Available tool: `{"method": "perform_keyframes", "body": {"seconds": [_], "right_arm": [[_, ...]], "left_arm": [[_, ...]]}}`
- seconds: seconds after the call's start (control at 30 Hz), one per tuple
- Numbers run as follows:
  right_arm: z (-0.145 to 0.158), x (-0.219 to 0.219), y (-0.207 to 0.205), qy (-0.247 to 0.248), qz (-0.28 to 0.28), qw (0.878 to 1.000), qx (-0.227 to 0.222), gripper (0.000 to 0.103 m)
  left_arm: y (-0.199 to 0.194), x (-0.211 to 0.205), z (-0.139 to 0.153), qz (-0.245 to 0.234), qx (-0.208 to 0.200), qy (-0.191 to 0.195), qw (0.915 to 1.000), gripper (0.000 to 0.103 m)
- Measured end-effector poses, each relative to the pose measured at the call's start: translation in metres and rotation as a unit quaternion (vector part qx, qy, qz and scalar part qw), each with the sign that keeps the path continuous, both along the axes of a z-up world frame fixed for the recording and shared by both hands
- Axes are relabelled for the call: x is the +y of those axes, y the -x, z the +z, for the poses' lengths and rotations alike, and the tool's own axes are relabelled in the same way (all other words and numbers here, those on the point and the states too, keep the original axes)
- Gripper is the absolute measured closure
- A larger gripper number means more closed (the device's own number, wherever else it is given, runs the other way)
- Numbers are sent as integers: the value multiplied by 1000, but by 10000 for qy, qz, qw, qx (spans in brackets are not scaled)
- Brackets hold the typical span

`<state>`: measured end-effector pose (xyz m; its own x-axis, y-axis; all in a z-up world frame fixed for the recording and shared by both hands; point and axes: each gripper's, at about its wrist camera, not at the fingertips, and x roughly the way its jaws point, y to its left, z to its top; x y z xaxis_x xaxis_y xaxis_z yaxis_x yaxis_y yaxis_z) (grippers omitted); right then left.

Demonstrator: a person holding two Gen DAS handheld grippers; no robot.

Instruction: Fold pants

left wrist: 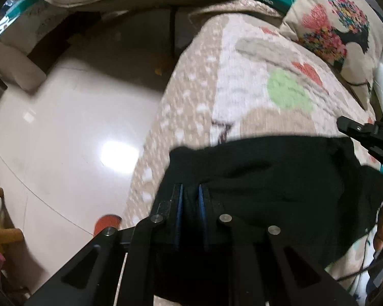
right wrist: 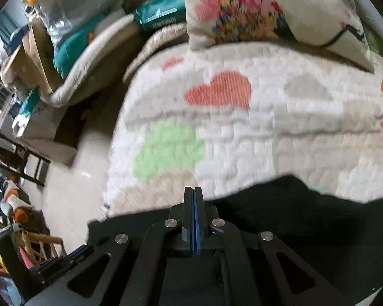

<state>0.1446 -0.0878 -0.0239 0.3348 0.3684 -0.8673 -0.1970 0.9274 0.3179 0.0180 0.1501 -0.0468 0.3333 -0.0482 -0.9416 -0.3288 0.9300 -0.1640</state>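
Now angling steeply down over the quilt (right wrist: 242,132): left gripper (left wrist: 190,191) pinching the black pants (left wrist: 268,168), right gripper (right wrist: 194,193) clenched at their edge, seemingly empty

pants (left wrist: 268,178): lower part hidden by left gripper (left wrist: 190,191) | quilt (right wrist: 242,127): blurred

- A bed (right wrist: 280,137) carries everything; its quilted cover is cream and beige with coral hearts and a pale green patch.
- Black pants (left wrist: 268,178) lie directly on the cover at the near edge, bunched and creased.
- A printed pillow (left wrist: 337,23) rests at the far end, well apart from the pants.
- Beside the bed lies a glossy pale floor (left wrist: 63,127).
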Motion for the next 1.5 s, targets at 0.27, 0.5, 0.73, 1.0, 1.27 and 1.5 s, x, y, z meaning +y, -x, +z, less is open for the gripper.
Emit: {"method": "perform_keyframes", "body": {"seconds": [0.27,0.5,0.73,1.0,1.27,1.5], "right_arm": [[3,21,20,89,680,9976,52,46],[-2,25,37,1007,1600,9797,-667,45],[-26,59,64,1976,3416,9104,-1246,60],[-33,70,51,2156,3492,9065,-994,101],[-35,80,13,2625,2690,9197,-1136,102],[-13,86,22,2095,2814,9300,-1093,101]], "left_arm": [[-7,31,-14,426,-88,758,9962,90],[2,35,-18,663,-98,1104,9916,89],[6,21,-18,561,-95,664,9962,89],[11,22,-20,691,-116,582,9958,87],[24,48,-25,1053,-231,1300,9856,77],[72,115,-34,2281,-267,1562,9607,74]]}}
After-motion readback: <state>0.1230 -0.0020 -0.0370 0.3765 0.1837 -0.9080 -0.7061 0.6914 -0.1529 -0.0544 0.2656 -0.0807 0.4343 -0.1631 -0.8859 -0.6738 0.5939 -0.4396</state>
